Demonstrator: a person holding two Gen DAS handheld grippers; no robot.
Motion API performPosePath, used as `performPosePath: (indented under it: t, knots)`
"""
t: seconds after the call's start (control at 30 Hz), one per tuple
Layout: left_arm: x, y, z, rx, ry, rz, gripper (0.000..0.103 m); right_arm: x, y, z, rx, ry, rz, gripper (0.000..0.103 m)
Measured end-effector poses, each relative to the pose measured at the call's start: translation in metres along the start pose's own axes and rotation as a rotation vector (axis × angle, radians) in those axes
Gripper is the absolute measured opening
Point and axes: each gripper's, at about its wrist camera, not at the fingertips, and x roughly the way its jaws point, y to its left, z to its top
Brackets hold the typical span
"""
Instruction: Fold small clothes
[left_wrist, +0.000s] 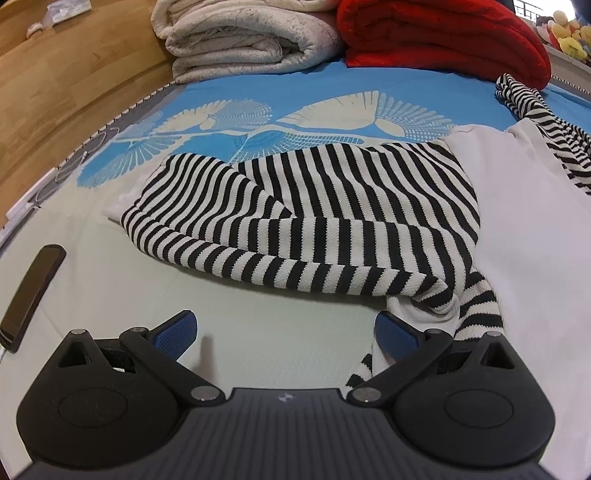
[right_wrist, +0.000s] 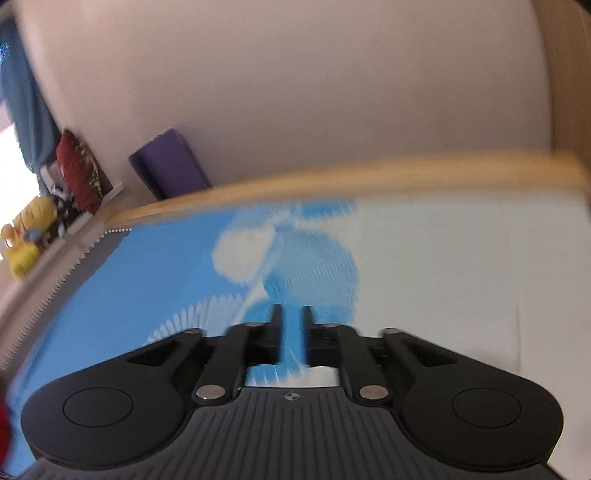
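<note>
We take the striped top (left_wrist: 295, 221) as our landmark: it lies crumpled on the bed sheet (left_wrist: 258, 92), its long axis running across the left wrist view from the rounded bulk on the left to a bunched part at lower right. A white garment (left_wrist: 535, 240) lies against its right side, partly under it, and a second striped piece (left_wrist: 535, 122) trails off behind that.

The left gripper (left_wrist: 286, 338) sits just in front of the striped top, on the near side. Its jaws stand wide apart, with bare sheet between them. The right-hand pad (left_wrist: 397, 334) is right at the bunched striped cloth (touching or just beside, we cannot tell). Nothing is pinched.

The right gripper (right_wrist: 291, 336) shows no clothing at all in its own view, only blurred blue sheet (right_wrist: 147, 277), a wooden bed edge (right_wrist: 332, 181) and wall. Its jaws are nearly together with a narrow gap, empty, sheet showing through.

We judge the left gripper the nearer one, so the next grab at the striped top's near hem falls to it. A dark phone (left_wrist: 29, 295) lies left of the striped top, well apart.
</note>
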Motion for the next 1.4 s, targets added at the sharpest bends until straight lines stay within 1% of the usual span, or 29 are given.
performPosePath:
  t: [0.03,0.07,0.1,0.13,0.17,0.27,0.3,0.33,0.43,0.47,0.53,0.6,0.67,0.7,0.73,0.77,0.8,0.83,0.9,0.97,1.0,1.07,1.1,1.13,1.17,1.23,1.27,1.33,1.4]
  knots:
    - [0.001,0.000,0.000,0.001,0.001,-0.002,0.103,-0.002,-0.018,-0.006,0.013,0.029,0.004,0.031]
    - [0.002,0.000,0.000,0.003,0.003,-0.003,0.103,-0.007,-0.038,-0.015,0.016,0.049,-0.010,0.033]
    - [0.002,0.001,0.000,0.001,0.005,-0.005,0.103,-0.014,-0.056,-0.024,-0.006,0.070,-0.023,0.035]
    - [0.001,0.001,-0.001,-0.002,0.006,-0.008,0.103,-0.027,-0.070,-0.035,-0.047,0.081,-0.023,0.035]
    - [0.000,0.001,-0.001,-0.004,0.005,-0.011,0.103,-0.038,-0.081,-0.047,-0.111,0.086,-0.002,0.035]
    - [-0.001,-0.001,-0.003,0.005,-0.005,-0.005,0.103,-0.055,-0.090,-0.082,-0.401,0.138,0.081,0.033]
    - [-0.002,-0.002,-0.003,0.009,-0.008,-0.002,0.103,-0.048,-0.090,-0.092,-0.465,0.178,0.084,0.033]
    - [-0.002,-0.003,-0.004,0.010,-0.010,0.001,0.103,-0.035,-0.087,-0.100,-0.521,0.242,0.070,0.033]
    - [-0.001,-0.003,-0.004,0.008,-0.014,0.008,0.103,-0.007,-0.067,-0.106,-0.680,0.137,-0.030,0.032]
    - [-0.001,-0.002,-0.003,0.003,-0.014,0.010,0.103,0.008,-0.062,-0.102,-0.683,0.105,-0.069,0.032]
    - [0.000,-0.002,-0.004,0.002,-0.018,0.017,0.103,0.039,-0.049,-0.089,-0.691,0.066,-0.100,0.032]
    - [0.001,-0.002,-0.003,0.004,-0.024,0.026,0.103,0.065,-0.034,-0.080,-0.709,0.054,-0.131,0.032]
    - [0.002,-0.002,-0.002,0.001,-0.021,0.027,0.103,0.077,-0.020,-0.071,-0.707,0.059,-0.161,0.032]
    - [0.002,-0.002,-0.001,-0.003,-0.019,0.023,0.103,0.078,-0.016,-0.069,-0.680,0.058,-0.157,0.032]
    - [0.001,-0.001,-0.001,-0.002,-0.019,0.017,0.103,0.067,-0.016,-0.069,-0.644,0.052,-0.134,0.032]
    - [0.000,-0.001,0.000,0.002,-0.024,0.011,0.103,0.053,-0.019,-0.068,-0.570,0.022,-0.087,0.033]
    - [-0.001,-0.002,0.000,0.008,-0.030,0.007,0.103,0.037,-0.023,-0.069,-0.499,0.000,-0.037,0.039]
    - [-0.004,-0.002,0.001,0.016,-0.038,0.002,0.103,0.017,-0.030,-0.070,-0.433,0.006,0.030,0.047]
    - [-0.009,-0.002,0.002,0.018,-0.052,-0.017,0.103,-0.021,-0.038,-0.078,-0.372,0.085,0.195,0.050]
    - [-0.016,0.000,0.004,0.013,-0.057,-0.055,0.103,-0.062,-0.041,-0.092,-0.416,0.188,0.313,0.050]
    - [-0.019,0.000,0.005,0.013,-0.060,-0.076,0.103,-0.083,-0.040,-0.102,-0.456,0.229,0.356,0.051]
    - [-0.026,0.001,0.006,0.019,-0.058,-0.108,0.103,-0.130,-0.031,-0.125,-0.600,0.325,0.439,0.051]
    - [-0.029,0.002,0.006,0.024,-0.055,-0.113,0.103,-0.154,-0.025,-0.137,-0.670,0.348,0.480,0.052]
    - [-0.033,0.002,0.005,0.036,-0.049,-0.115,0.103,-0.173,-0.019,-0.148,-0.729,0.374,0.513,0.055]
    - [-0.037,0.002,0.003,0.064,-0.040,-0.118,0.103,-0.192,-0.013,-0.161,-0.798,0.422,0.540,0.057]
    - [-0.047,0.002,-0.005,0.136,-0.037,-0.130,0.103,-0.224,-0.006,-0.193,-0.893,0.504,0.542,0.059]
    - [-0.053,0.003,-0.011,0.180,-0.041,-0.132,0.103,-0.236,-0.006,-0.212,-0.940,0.552,0.529,0.059]
    - [-0.067,0.007,-0.024,0.249,-0.049,-0.124,0.103,-0.253,-0.006,-0.249,-0.998,0.633,0.463,0.059]
    - [-0.087,0.018,-0.039,0.298,-0.065,-0.150,0.103,-0.268,-0.009,-0.286,-1.064,0.739,0.433,0.058]
